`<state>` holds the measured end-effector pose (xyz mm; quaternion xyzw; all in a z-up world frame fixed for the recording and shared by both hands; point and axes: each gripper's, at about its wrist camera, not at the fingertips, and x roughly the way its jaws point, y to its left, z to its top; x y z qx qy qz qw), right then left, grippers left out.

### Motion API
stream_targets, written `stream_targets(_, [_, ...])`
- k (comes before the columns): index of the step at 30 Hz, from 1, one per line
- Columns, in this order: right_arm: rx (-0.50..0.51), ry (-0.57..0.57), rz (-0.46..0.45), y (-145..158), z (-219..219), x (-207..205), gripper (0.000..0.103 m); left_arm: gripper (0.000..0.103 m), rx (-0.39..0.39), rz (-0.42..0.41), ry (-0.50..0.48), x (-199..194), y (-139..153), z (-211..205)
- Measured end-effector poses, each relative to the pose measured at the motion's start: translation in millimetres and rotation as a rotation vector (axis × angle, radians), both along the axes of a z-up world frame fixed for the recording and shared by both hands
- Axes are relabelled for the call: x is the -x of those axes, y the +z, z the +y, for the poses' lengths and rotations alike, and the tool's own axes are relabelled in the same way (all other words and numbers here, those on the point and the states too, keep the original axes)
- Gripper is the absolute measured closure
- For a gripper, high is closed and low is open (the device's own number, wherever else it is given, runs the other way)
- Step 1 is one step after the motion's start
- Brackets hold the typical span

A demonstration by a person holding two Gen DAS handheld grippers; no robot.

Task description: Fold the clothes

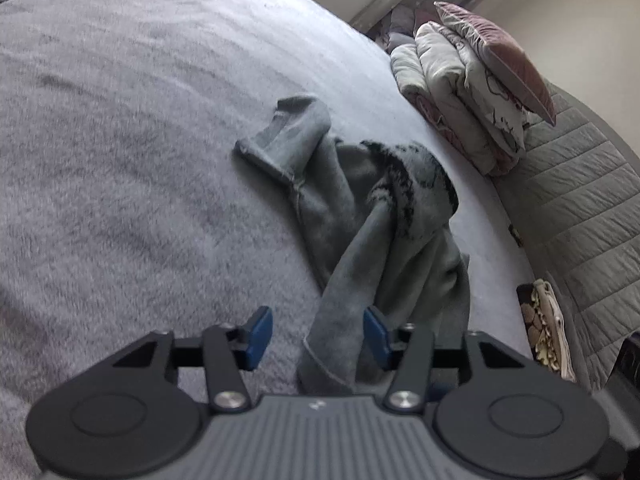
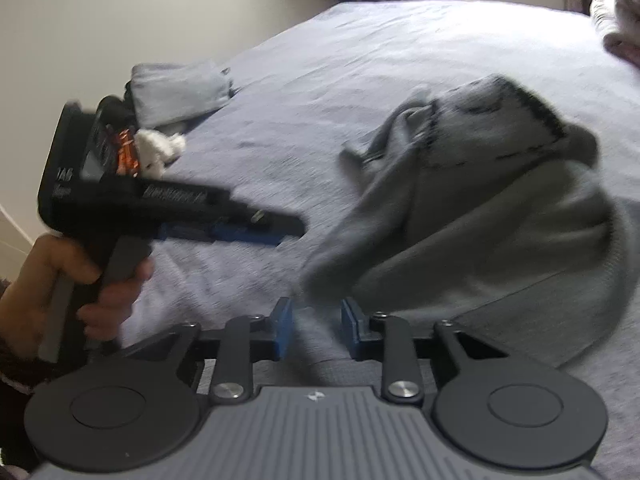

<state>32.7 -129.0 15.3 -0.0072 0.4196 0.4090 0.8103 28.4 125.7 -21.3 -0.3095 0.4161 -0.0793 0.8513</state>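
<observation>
1. Bed: grey fleecy cover fills most of both views; it's the surface everything lies on.
2. Sweater: grey w/ a black pattern band, crumpled in a heap on the bed, right of centre in my left wrist view. One long strip of it (a sleeve, I think) runs from the heap down toward the left cam. Right wrist view shows the same heap w/ a blurred end reaching toward the right cam.
3. Stack of folded bedding w/ a pink-grey pillow on top, at the bed's far right edge, well apart from the sweater.
4. Folded grey item at the far left of the bed in right view; small white fluffy thing near it.
5. Left gripper: jaws abt half open. The strip passes between the blue pads, beside the right one, not pinched, so nothing gripped. Right view shows it from the side, person's hand on the handle.
6. Right gripper: jaws partly open, narrower gap than left. Blurred sweater end sits just above the gap; pads not pressing it, afaict. Nothing held.
</observation>
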Motion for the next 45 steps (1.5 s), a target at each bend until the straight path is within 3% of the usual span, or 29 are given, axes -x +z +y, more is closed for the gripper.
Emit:
stream_targets(6, [-0.001, -0.223, 0.006, -4.1, -53.7, -42.7, 0.07, 0.046, 0.085, 0.092, -0.038, 8.1, -15.8, -5.1])
stream_targets(11, [0.018, -0.403, 0.016, -11.4, -96.4, -73.9, 0.07, 0.046, 0.085, 0.084, -0.06, 16.4, -19.1, -13.7])
stream_targets(20, [0.028, -0.576, 0.055, -32.2, -130.0, -111.1, 0.07, 0.046, 0.161, 0.104, -0.052, 27.9, -23.4, -17.7])
stream_targets(28, [-0.101, -0.715, 0.122, -57.2, -147.8, -127.5, 0.07, 0.048, 0.163, 0.067, -0.034, 21.7, -28.5, -31.6])
stream_targets(31, [-0.127, -0.733, 0.105, -58.8, -147.0, -127.1, 0.07, 0.054, 0.158, 0.059, -0.024, 18.6, -28.8, -34.6])
stream_targets(35, [-0.132, -0.734, 0.077, -59.7, -142.1, -125.7, 0.07, 0.082, 0.113, 0.061, -0.007, 15.7, -30.7, -37.5])
stream_targets(36, [-0.136, -0.731, 0.076, -59.9, -141.6, -126.0, 0.073, 0.091, 0.102, 0.061, -0.002, 15.1, -30.9, -37.5])
stream_targets(37, [-0.139, -0.728, 0.075, -60.1, -141.2, -126.4, 0.082, 0.094, 0.09, 0.062, 0.002, 14.5, -31.2, -37.5])
stream_targets(38, [-0.159, -0.72, 0.086, -60.0, -142.5, -127.4, 0.09, 0.095, 0.082, 0.059, 0.008, 14.6, -30.5, -36.8])
stream_targets(40, [-0.182, -0.712, 0.095, -58.4, -143.6, -126.5, 0.094, 0.097, 0.069, 0.05, 0.02, 15.3, -28.0, -34.7])
stream_targets(45, [-0.19, -0.691, 0.052, -45.2, -143.3, -115.4, 0.095, 0.097, 0.011, -0.016, 0.056, 17.7, -11.5, -25.1])
